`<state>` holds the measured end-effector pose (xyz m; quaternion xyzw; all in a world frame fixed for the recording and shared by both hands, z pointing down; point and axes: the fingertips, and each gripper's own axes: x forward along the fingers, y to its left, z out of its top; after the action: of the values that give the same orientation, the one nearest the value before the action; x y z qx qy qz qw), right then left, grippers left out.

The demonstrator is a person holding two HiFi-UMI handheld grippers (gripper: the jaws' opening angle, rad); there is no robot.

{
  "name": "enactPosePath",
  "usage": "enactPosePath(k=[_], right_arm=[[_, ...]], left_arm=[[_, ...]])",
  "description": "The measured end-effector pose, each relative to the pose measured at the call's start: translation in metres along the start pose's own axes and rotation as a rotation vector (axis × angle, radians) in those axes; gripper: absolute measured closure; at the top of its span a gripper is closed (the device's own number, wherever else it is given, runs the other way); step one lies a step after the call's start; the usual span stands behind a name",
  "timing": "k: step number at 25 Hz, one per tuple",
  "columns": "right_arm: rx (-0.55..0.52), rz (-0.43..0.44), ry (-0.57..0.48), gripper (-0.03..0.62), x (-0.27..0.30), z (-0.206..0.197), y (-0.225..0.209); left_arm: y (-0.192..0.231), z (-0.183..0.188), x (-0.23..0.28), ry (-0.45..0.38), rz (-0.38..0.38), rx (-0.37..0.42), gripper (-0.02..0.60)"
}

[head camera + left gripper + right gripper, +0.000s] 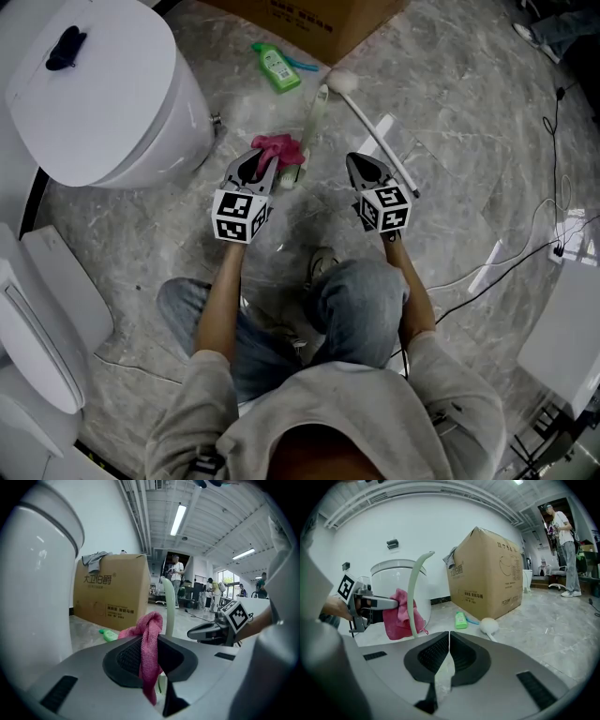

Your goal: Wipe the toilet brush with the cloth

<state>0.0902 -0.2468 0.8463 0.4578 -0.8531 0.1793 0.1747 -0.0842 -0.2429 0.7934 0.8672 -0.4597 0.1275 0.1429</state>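
Observation:
My left gripper (265,161) (151,641) is shut on a pink cloth (280,149) (151,629), which hangs down between its jaws. Just beyond the cloth a pale green toilet brush handle (315,117) (168,606) (412,590) stands upright; the cloth (400,616) sits right against it. My right gripper (359,161) (449,637) is shut with nothing between its jaws, a little to the right of the green handle. A white brush with a round head (342,82) (489,625) lies on the floor, and its long handle (384,145) runs past the right gripper's outer side.
A white toilet (103,94) stands close on the left. A cardboard box (309,19) (487,573) and a green bottle (277,67) (461,619) lie ahead. Cables (553,122) trail on the marble floor at right. People stand far off in the room.

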Motion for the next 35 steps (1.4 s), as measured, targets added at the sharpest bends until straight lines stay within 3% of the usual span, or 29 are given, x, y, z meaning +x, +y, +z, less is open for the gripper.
enactPosePath(k=[11,19,22,29,35], right_arm=[[-0.003,-0.010,0.009,0.562,-0.004,-0.004,-0.009],[-0.004,-0.010,-0.004,0.562,-0.008,-0.001,-0.008],[-0.006,-0.011,-0.003,0.562,-0.010,-0.001,-0.006],[-0.015,-0.022,-0.005,0.562,-0.016,0.003,-0.007],[-0.019,-0.035,-0.010,0.562,-0.021,0.005,-0.010]], left_arm=[[0.003,-0.090,0.015,0.203,-0.011,-0.039,0.506],[-0.005,-0.108,-0.001,0.220,0.000,-0.026,0.512],[-0.006,-0.080,-0.014,0.134,0.021,-0.023,0.515],[-0.008,0.044,-0.047,-0.128,0.036,0.093,0.517],[-0.027,0.151,-0.064,-0.271,-0.050,0.146,0.518]])
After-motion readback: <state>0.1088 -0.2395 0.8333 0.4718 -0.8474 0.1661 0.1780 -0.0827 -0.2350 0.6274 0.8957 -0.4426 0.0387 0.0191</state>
